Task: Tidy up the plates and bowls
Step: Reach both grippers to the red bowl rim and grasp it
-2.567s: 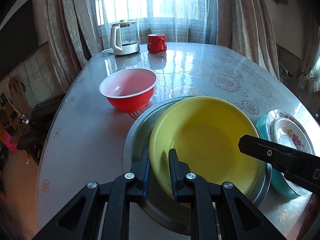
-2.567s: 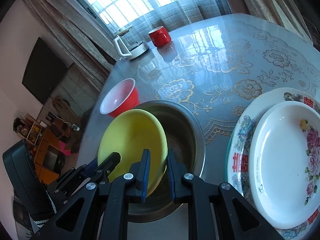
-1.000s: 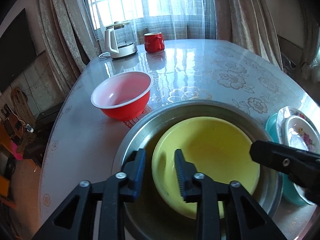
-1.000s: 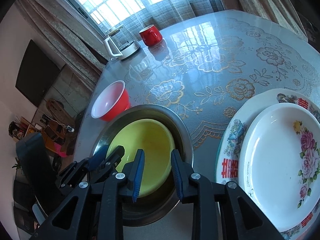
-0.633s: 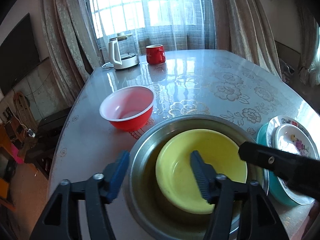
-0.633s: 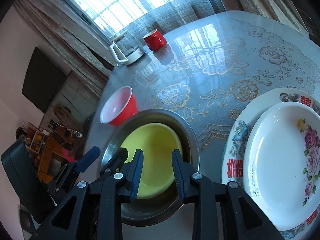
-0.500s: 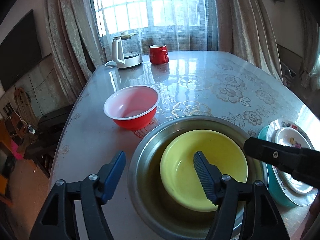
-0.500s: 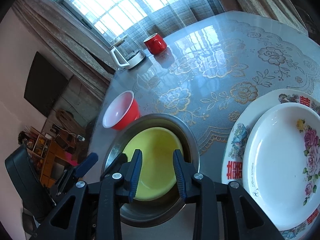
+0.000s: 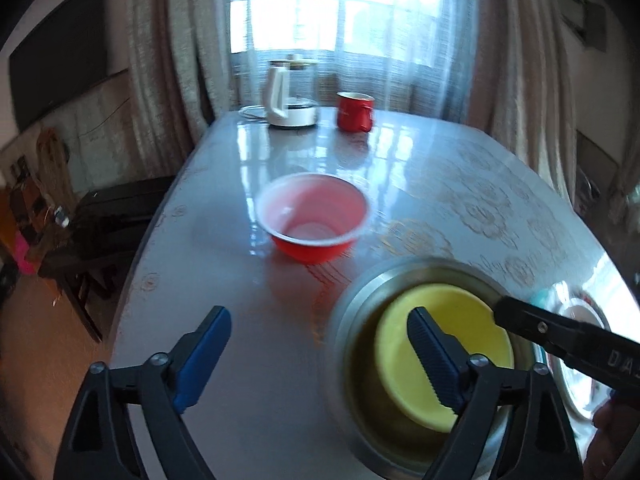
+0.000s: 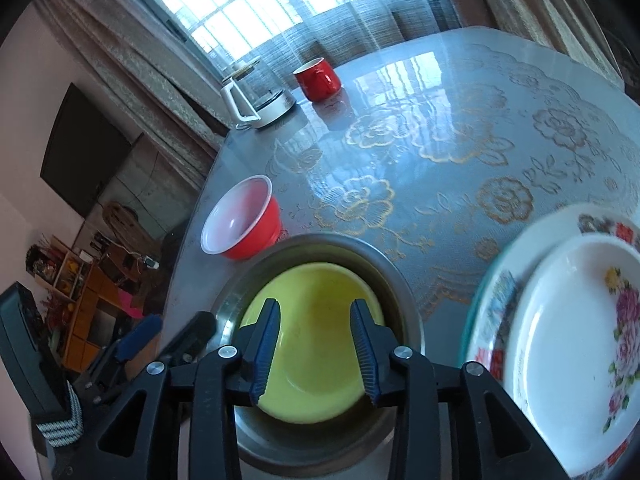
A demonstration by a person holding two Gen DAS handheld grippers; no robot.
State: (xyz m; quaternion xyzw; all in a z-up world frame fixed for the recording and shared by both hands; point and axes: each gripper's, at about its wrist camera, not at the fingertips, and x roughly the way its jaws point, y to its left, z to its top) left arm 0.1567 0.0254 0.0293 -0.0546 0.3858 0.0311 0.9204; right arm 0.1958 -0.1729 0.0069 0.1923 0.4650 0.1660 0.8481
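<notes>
1. Left wrist view: our left gripper [image 9: 320, 344] sits at the bottom of the frame, jaws wide and opening, nothing between them but bare table [image 9: 440, 168]. Its right pad overlaps the yellow bowl [image 9: 472, 320] in the picture only; we see no contact.
2. Same view: the yellow bowl is nested inside the steel basin [image 9: 360, 312] at lower right, mouth up. The red bowl [image 9: 314, 216] stands alone at frame centre, mouth up, apart from the basin. It is round, so it has no long axis; the only direction that matters is rim up.
3. Same view: kettle [image 9: 286, 96] and red mug [image 9: 354, 112] sit at the top, well apart from the bowls.
4. Right wrist view: our right gripper [image 10: 314, 348] is at bottom centre, jaws a modest gap apart and opening, clamped on nothing. The yellow bowl shows between the pads but below them.
5. Same view: the plate stack [image 10: 568, 344] is at the right edge, white floral plate on top, just beside the basin.
6. Our read: the yellow bowl is placed and released, the red bowl is likely next. Pinch its near rim, one pad inside and one outside, keep it level, then lower it centred into the yellow bowl.
</notes>
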